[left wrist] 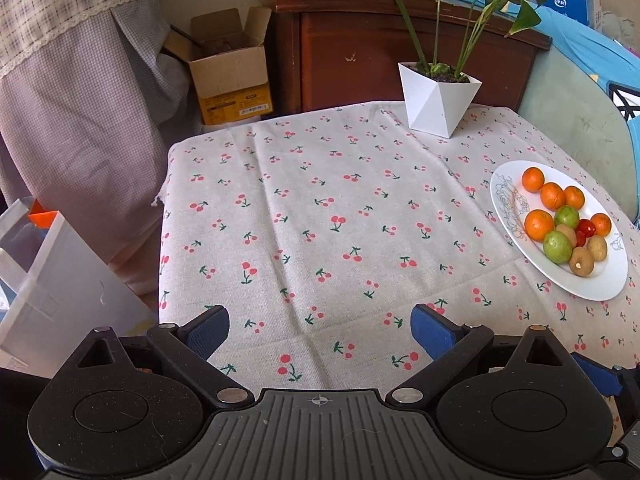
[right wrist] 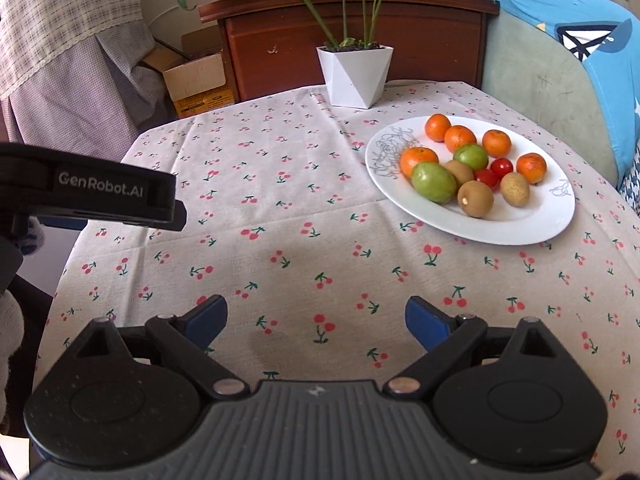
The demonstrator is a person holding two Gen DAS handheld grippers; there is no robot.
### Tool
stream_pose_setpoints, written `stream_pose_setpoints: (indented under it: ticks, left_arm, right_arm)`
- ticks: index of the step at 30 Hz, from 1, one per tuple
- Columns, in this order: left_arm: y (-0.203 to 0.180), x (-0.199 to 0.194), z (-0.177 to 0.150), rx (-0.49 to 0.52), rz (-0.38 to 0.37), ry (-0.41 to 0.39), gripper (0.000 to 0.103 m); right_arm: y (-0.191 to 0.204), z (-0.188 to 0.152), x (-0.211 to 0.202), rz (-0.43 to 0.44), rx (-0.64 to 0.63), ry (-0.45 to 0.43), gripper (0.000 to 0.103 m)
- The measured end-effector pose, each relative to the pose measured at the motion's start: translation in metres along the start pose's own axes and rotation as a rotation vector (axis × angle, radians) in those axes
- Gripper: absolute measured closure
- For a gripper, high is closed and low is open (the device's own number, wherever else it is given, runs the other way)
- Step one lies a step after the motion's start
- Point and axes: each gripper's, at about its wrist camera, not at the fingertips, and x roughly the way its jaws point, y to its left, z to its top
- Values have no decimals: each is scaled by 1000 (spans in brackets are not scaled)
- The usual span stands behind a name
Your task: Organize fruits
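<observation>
A white plate (right wrist: 520,224) (left wrist: 592,284) sits at the right of the table. It holds several oranges (right wrist: 460,138) (left wrist: 538,224), two green fruits (right wrist: 434,182) (left wrist: 557,246), kiwis (right wrist: 475,199) (left wrist: 582,262) and two cherry tomatoes (right wrist: 501,167) (left wrist: 587,227). My left gripper (left wrist: 320,330) is open and empty over the near table edge. My right gripper (right wrist: 316,320) is open and empty, near the front edge, below and left of the plate. The left gripper's body (right wrist: 92,188) shows at the left of the right wrist view.
A white faceted pot with a plant (left wrist: 436,98) (right wrist: 354,76) stands at the table's far side. A cherry-print cloth (left wrist: 320,220) covers the table. A wooden cabinet (left wrist: 400,48), a cardboard box (left wrist: 228,76) and a chair with blue cloth (right wrist: 580,80) surround it.
</observation>
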Motion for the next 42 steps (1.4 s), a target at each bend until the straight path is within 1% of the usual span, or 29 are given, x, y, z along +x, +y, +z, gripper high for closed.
stream_pose_setpoints:
  ticks: [2, 4, 6, 8, 14, 19, 23, 34, 42]
  left_arm:
    - [1, 0, 0, -4, -2, 2, 5]
    - [1, 1, 1, -6, -1, 5, 5]
    - [1, 1, 1, -8, -2, 7, 5]
    - [1, 1, 1, -11, -4, 7, 5]
    - [2, 1, 1, -22, -7, 12, 5]
    - [2, 1, 2, -29, -9, 14, 5]
    - [2, 2, 2, -28, -10, 14, 5]
    - [5, 9, 2, -34, 3, 32, 5]
    - [5, 19, 0, -31, 35, 57, 5]
  right_arm:
    - [2, -1, 4, -1, -14, 6, 8]
    - [5, -3, 7, -8, -38, -4, 4]
    - [9, -4, 11, -18, -76, -8, 2]
    - [10, -4, 13, -10, -84, -23, 1]
    - [12, 0, 20, -12, -95, -54, 1]
    - [13, 6, 27, 6, -104, -68, 1]
    - [15, 6, 34, 14, -123, -109, 1]
    - [10, 12, 40, 57, -149, -109, 1]
    - [11, 11, 39, 58, -148, -112, 1]
